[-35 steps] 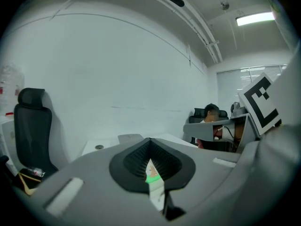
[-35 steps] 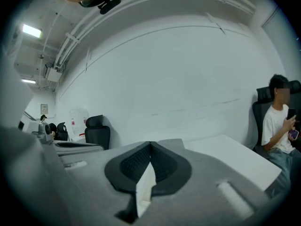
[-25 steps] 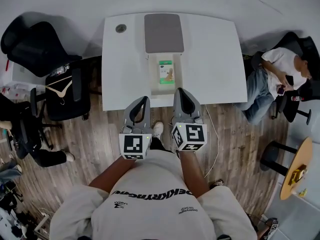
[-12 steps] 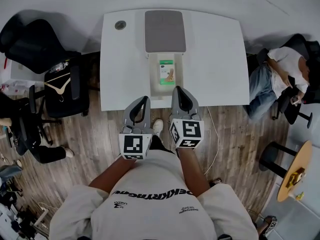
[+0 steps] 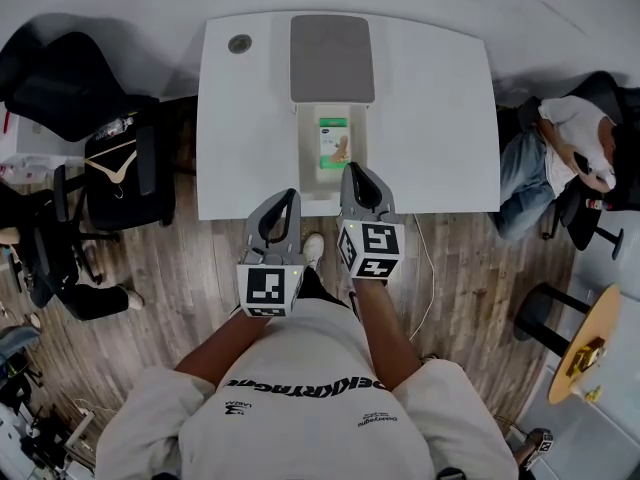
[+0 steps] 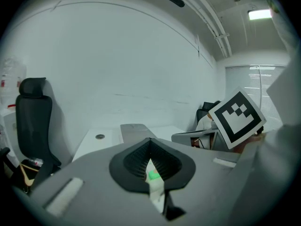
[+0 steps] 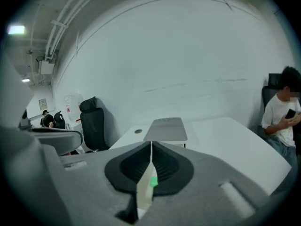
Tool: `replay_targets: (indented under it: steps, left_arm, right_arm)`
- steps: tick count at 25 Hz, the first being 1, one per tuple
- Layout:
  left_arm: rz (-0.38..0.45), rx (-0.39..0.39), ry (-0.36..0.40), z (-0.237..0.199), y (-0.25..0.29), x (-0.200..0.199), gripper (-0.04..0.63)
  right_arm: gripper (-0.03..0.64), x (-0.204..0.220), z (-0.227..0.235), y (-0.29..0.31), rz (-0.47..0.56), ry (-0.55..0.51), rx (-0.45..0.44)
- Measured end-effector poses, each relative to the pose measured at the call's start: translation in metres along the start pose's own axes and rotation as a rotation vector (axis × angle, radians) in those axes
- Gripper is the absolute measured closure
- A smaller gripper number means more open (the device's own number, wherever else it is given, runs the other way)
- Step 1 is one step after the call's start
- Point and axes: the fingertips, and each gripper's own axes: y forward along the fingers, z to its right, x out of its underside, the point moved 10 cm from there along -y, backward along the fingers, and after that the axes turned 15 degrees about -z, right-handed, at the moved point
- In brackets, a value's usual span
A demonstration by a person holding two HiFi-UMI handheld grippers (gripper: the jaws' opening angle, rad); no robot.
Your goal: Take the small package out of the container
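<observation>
A white open container [image 5: 304, 158] stands at the middle of the white table [image 5: 430, 118], its grey lid [image 5: 332, 58] folded back behind it. Inside lies the small green-and-white package [image 5: 333, 140]. My right gripper [image 5: 351, 169] is shut and empty, its tips over the container's near right edge. Just off the table's front edge, left of the container, my left gripper [image 5: 291, 196] is also shut and empty. In the left gripper view [image 6: 150, 140] and the right gripper view [image 7: 151, 144] the jaws meet at the tip, and the package's green [image 6: 153, 175] [image 7: 152, 182] shows through the slit below.
Black office chairs [image 5: 60, 88] stand left of the table, one [image 5: 125, 173] with a hanger on it. A seated person [image 5: 560, 158] is at the right, and a round wooden table [image 5: 585, 353] at the lower right. A cable [image 5: 430, 268] runs across the wooden floor.
My right gripper has moved forward over the table edge towards the container. The left gripper has hardly shifted. Both stay shut.
</observation>
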Motion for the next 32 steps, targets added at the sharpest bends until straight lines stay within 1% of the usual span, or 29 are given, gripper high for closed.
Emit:
replay_targets:
  steps: [11,22,32]
  left_arm:
    - [-0.018,-0.005,-0.009,-0.003,0.005,0.004,0.592]
    - [-0.030,-0.009,-0.019,-0.007,0.006,0.008,0.592]
    - [-0.040,-0.016,-0.021,-0.006,0.006,0.010,0.592]
  right_arm:
    - [0.583,0.007,0.004,0.026,-0.055,0.007,0.006]
    - [0.509,0.011,0.007,0.057,-0.117,0.016,0.015]
    - [0.422,0.015,0.010,0.077,-0.183,0.032,0.019]
